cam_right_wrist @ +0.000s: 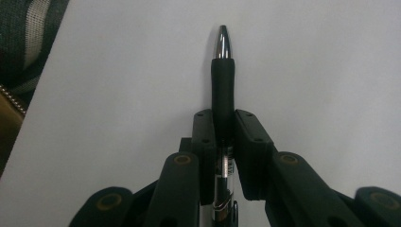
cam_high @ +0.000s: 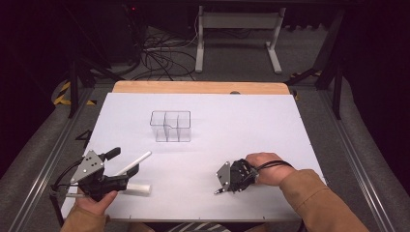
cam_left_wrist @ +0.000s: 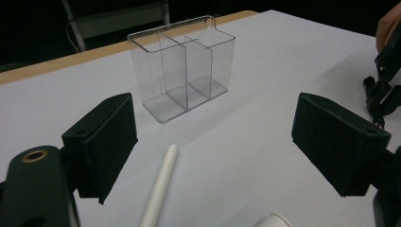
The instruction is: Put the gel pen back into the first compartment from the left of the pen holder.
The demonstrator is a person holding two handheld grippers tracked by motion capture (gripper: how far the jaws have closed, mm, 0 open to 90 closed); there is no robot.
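Your right gripper (cam_right_wrist: 222, 125) clamps the black pen (cam_right_wrist: 222, 80); left gripper (cam_left_wrist: 213, 137) gapes over the white pen (cam_left_wrist: 158, 189). Loosen early, it rolls away.

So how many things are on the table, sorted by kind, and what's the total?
Pens: 2, a white pen lying between the left gripper jaws and a black pen clamped in the right gripper
White tubes: 1, the white tube by the left gripper
Clear organizers: 1, the clear organizer standing mid-table
Total: 4
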